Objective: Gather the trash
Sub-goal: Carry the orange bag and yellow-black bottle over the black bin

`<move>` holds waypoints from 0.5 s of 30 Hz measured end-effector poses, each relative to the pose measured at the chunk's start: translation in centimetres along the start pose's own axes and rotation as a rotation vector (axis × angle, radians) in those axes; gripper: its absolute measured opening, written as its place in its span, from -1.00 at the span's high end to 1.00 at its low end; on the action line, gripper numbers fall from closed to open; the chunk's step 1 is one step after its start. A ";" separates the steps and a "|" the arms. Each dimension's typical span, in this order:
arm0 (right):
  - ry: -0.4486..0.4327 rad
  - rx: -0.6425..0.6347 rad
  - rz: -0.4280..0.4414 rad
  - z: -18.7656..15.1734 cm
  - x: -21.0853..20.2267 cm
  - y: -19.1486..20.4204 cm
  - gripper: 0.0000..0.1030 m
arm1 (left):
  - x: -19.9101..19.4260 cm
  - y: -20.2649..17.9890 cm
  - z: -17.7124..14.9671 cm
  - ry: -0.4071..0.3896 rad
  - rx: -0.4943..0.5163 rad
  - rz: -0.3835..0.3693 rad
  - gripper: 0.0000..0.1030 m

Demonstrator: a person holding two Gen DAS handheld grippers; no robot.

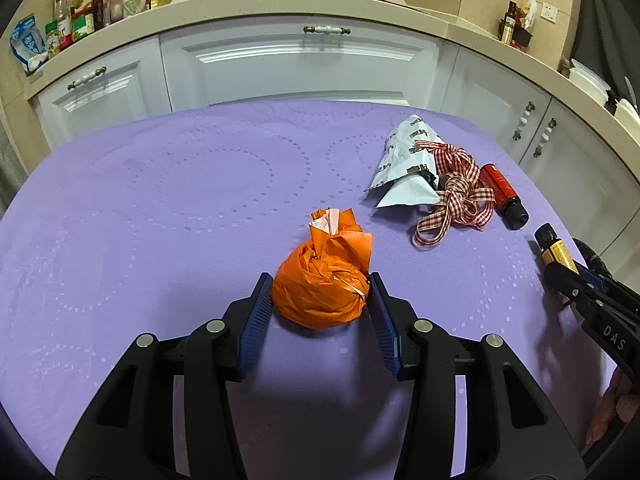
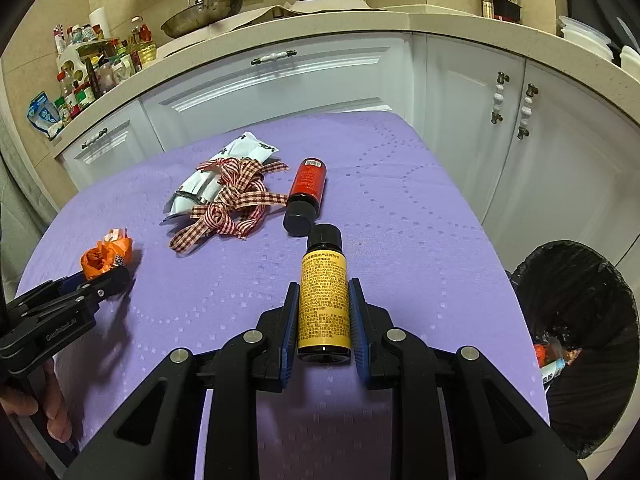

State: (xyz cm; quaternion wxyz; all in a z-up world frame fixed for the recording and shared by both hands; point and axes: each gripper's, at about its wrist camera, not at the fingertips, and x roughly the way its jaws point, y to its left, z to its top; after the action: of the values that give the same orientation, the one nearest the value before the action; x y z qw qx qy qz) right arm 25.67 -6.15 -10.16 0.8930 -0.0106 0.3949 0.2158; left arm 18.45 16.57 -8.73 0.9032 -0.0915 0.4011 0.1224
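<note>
On the purple table, my left gripper (image 1: 320,284) has its blue pads on both sides of a crumpled orange wrapper ball (image 1: 322,280), touching it. It also shows in the right wrist view (image 2: 105,258). My right gripper (image 2: 323,294) is shut on a small yellow-label bottle (image 2: 323,300) with a black cap; the bottle also shows in the left wrist view (image 1: 554,250). A red-label bottle (image 2: 307,196) lies just beyond it. A red checked ribbon (image 2: 232,204) lies tangled over a white crumpled packet (image 2: 208,176).
A black-lined trash bin (image 2: 580,344) with some trash inside stands off the table's right edge. White kitchen cabinets (image 1: 304,68) and a counter with jars, bottles and pans run behind the table (image 1: 160,200).
</note>
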 end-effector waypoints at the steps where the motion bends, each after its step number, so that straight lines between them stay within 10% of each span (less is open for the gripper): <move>1: -0.002 0.000 0.000 -0.1 -0.1 0.0 0.52 | -0.2 0.0 -0.1 -0.004 0.001 0.003 0.11; 15: -0.054 -0.013 -0.001 -0.9 -3.4 0.2 0.52 | -4.2 -0.2 -1.7 -0.060 0.006 0.010 0.11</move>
State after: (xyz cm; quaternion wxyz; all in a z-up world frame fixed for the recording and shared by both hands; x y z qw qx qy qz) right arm 22.97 -7.42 -8.35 0.9033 -0.0107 0.3695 0.2179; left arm 14.59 15.34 -6.72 0.9144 -0.0831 0.3748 0.1282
